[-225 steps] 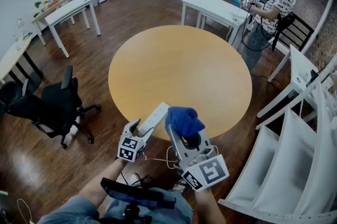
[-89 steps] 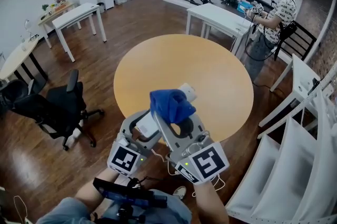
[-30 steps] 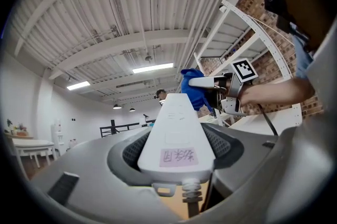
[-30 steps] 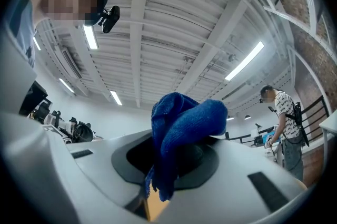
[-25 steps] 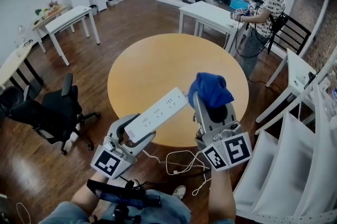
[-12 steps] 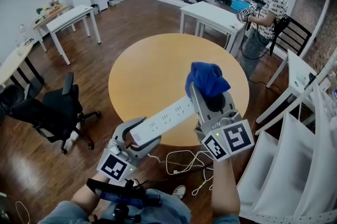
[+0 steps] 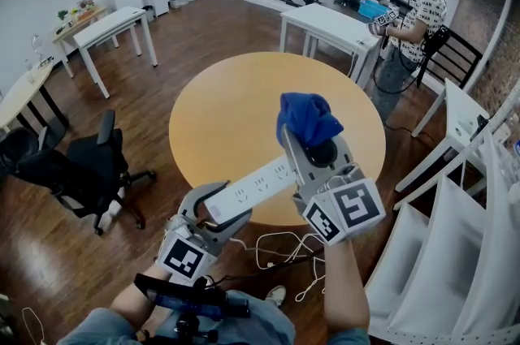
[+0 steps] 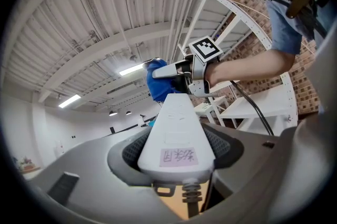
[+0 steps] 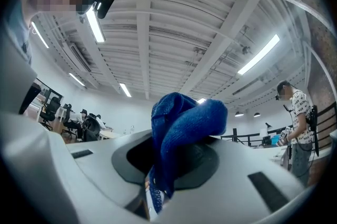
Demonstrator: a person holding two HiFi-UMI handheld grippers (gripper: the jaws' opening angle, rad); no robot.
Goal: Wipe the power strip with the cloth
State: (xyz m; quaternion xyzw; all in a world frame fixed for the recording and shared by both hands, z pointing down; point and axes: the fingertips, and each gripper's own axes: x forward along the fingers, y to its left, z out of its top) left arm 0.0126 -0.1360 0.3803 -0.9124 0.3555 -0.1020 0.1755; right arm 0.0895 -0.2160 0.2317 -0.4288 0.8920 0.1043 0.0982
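Note:
My left gripper (image 7: 218, 205) is shut on the cord end of a white power strip (image 7: 253, 187), which it holds in the air above the near edge of the round wooden table (image 7: 244, 108). The strip slants up to the right, and its far end disappears behind my right gripper (image 7: 312, 142). That gripper is shut on a bunched blue cloth (image 7: 307, 118) sticking out beyond its tips. In the left gripper view the power strip (image 8: 177, 130) runs out from between the jaws toward the cloth (image 8: 159, 86) and right gripper (image 8: 185, 72). The right gripper view shows the cloth (image 9: 184, 125) wedged between the jaws.
The strip's cable (image 7: 280, 246) hangs in loops over the wooden floor. White shelving (image 7: 455, 254) stands close on the right, a black office chair (image 7: 77, 165) on the left. White tables (image 7: 337, 23) and a person (image 7: 410, 19) are beyond the round table.
My right gripper with the cloth has moved left and slightly away, to over the strip's far end. The left gripper has shifted slightly right, still holding the strip.

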